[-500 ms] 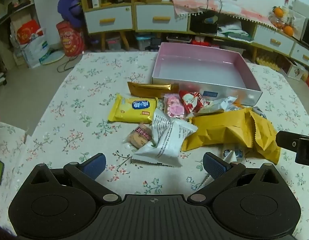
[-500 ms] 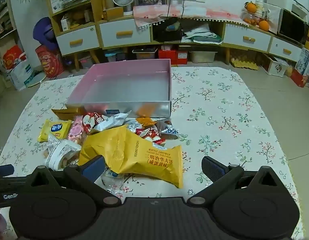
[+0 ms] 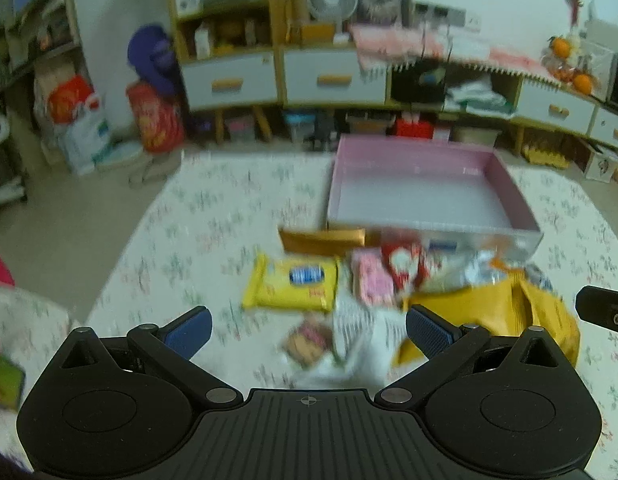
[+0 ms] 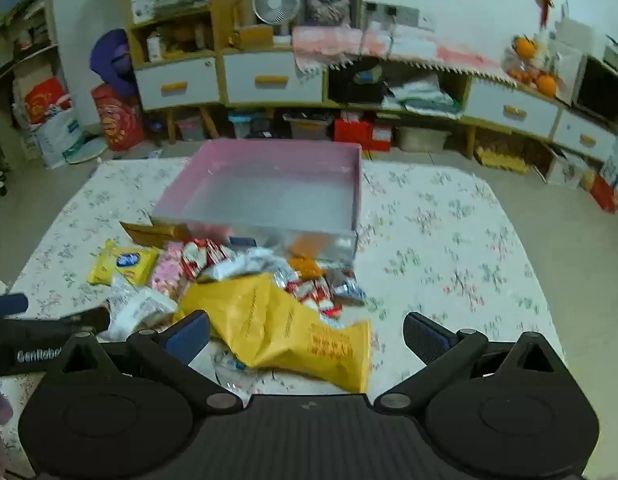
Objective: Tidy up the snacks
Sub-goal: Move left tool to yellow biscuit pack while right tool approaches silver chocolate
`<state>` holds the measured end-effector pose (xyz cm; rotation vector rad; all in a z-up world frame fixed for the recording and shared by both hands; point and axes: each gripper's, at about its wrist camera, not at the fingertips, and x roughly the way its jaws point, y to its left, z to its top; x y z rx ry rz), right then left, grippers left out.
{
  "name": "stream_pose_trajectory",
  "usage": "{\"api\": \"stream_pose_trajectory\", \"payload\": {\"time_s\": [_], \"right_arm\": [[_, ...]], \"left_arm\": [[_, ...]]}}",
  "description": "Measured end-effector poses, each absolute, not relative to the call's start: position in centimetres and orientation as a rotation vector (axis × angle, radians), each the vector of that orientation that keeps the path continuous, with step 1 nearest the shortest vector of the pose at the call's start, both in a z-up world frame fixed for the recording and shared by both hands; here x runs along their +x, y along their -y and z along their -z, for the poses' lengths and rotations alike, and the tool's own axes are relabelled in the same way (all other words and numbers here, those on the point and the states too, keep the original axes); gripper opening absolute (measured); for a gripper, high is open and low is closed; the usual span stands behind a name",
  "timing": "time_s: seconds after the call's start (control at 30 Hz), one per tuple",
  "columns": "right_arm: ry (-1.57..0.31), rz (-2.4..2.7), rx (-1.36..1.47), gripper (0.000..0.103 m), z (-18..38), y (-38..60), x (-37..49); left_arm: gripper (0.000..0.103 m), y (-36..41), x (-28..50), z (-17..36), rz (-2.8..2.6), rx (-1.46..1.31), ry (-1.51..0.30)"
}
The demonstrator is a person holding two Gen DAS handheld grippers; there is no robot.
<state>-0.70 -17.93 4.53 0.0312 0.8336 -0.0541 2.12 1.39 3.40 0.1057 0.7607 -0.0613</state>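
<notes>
A heap of snack packets lies on the flowered tablecloth in front of an empty pink box (image 3: 425, 196) (image 4: 269, 192). In the heap are a big yellow bag (image 4: 277, 328) (image 3: 489, 312), a yellow packet with a blue label (image 3: 295, 286) (image 4: 123, 266), a white crumpled wrapper (image 3: 357, 344), a gold bar (image 3: 323, 240) and pink and red packets (image 3: 389, 272). My left gripper (image 3: 308, 334) hangs open above the near side of the heap, holding nothing. My right gripper (image 4: 307, 338) is open over the yellow bag, also holding nothing.
The table (image 4: 449, 240) has bare cloth to the right of the box and on its left side (image 3: 181, 248). Behind it stand low cabinets with drawers (image 4: 269, 76), a fan (image 4: 275, 0) and floor clutter. The other gripper's dark body (image 3: 605, 312) shows at the right edge of the left wrist view.
Both cameras have tilted up and pulled back a little, so the snack heap and box sit lower in both views. The pictures are now motion-blurred. Both grippers stay open and empty.
</notes>
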Motion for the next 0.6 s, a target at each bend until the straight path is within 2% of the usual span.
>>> {"api": "stream_pose_trajectory", "payload": {"time_s": [0.23,0.6], "right_arm": [[-0.717,0.012,0.016,0.078,-5.3,18.0,0.8],[-0.761,-0.170,0.237,0.077,-3.9,21.0,4.2]], "left_arm": [[0.103,-1.3,4.9,-3.9,0.121,0.161,-0.714],[0.103,-3.6,10.1,-0.8,0.342,0.070,-0.803]]}}
